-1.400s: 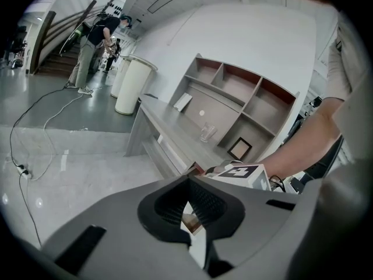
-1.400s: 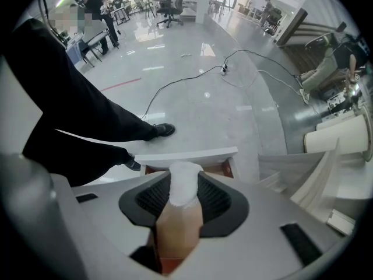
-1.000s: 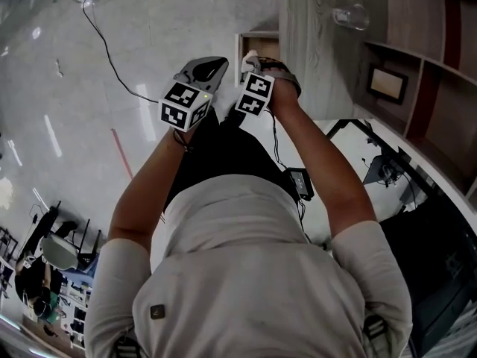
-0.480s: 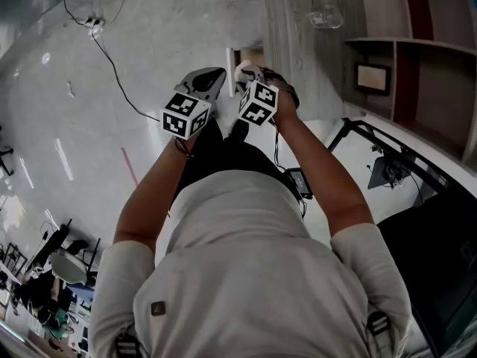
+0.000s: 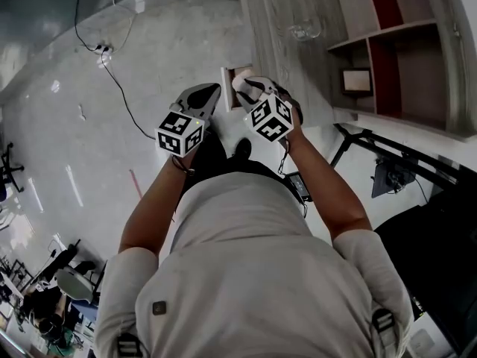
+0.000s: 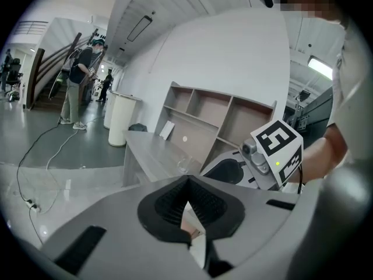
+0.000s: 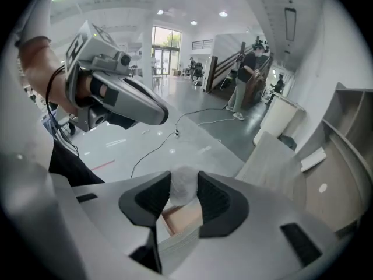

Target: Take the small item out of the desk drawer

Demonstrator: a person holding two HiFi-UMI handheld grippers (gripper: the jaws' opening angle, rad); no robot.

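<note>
In the right gripper view, my right gripper (image 7: 182,184) is shut on a small whitish, cloudy item (image 7: 182,188). It hangs above the open wooden drawer (image 7: 182,219). In the head view the right gripper (image 5: 246,86) is just over the drawer (image 5: 237,73) at the edge of the grey desk (image 5: 272,36). The left gripper (image 5: 205,95) is held beside it on the left, over the floor. Its pads meet at the tip with nothing between them in the left gripper view (image 6: 187,184).
A clear glass (image 5: 304,30) stands on the desk. A wooden shelf unit (image 5: 387,58) holding a framed picture rises at the right. A black cable (image 5: 123,88) runs across the shiny floor. A black stand (image 5: 387,166) is at the right. People (image 6: 78,80) and a white bin (image 6: 121,118) are far off.
Both grippers have risen away from the drawer toward the head camera, the right one carrying the small item. The right gripper's marker cube has rolled.
</note>
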